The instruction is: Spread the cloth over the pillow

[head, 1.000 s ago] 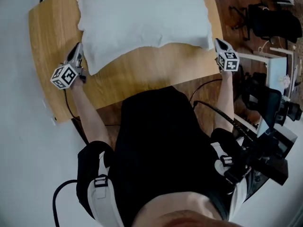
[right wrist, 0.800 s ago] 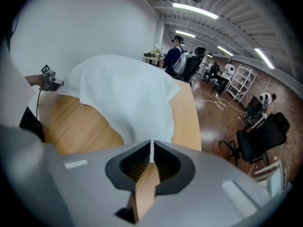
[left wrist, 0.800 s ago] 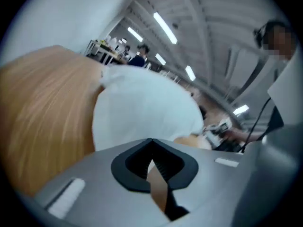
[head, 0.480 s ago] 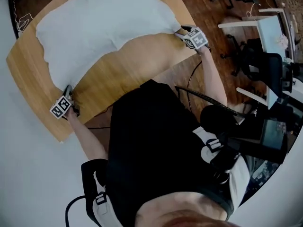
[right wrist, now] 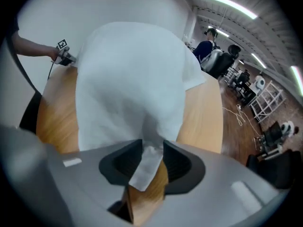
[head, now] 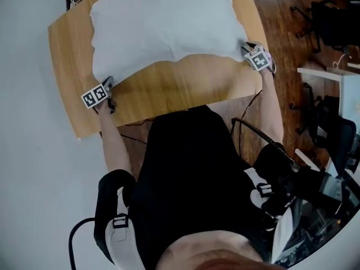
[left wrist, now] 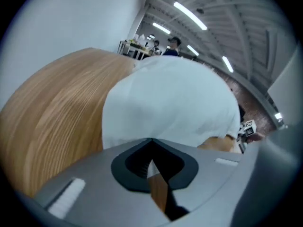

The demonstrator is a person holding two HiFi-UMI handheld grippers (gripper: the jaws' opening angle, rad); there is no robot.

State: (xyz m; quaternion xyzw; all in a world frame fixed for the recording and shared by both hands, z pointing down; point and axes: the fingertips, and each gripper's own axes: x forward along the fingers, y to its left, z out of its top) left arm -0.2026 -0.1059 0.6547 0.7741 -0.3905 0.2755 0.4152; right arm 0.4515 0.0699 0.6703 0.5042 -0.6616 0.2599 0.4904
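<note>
A white cloth (head: 163, 21) lies spread over the wooden table (head: 169, 86), bulging where it covers the pillow, which is hidden beneath it. My left gripper (head: 108, 83) is at the cloth's near left corner, low over the table. In the left gripper view the cloth (left wrist: 170, 103) rises ahead, and the left gripper (left wrist: 151, 150) is shut on a sliver of its corner. My right gripper (head: 247, 48) is at the near right corner. In the right gripper view the right gripper (right wrist: 152, 148) stands open; its jaws have just been closing, and a loose strip of the cloth (right wrist: 128, 79) lies between them.
The person's black-clad torso (head: 191, 167) stands against the table's near edge. Cables (head: 247, 128) hang at the right. Office chairs (head: 334, 21) and a desk stand on the wooden floor at the right. A pale surface (head: 28, 151) borders the table on the left.
Both grippers have come down to the table at the cloth's near corners. The cloth's near edge has settled lower over the pillow. The head view swung left, then back.
</note>
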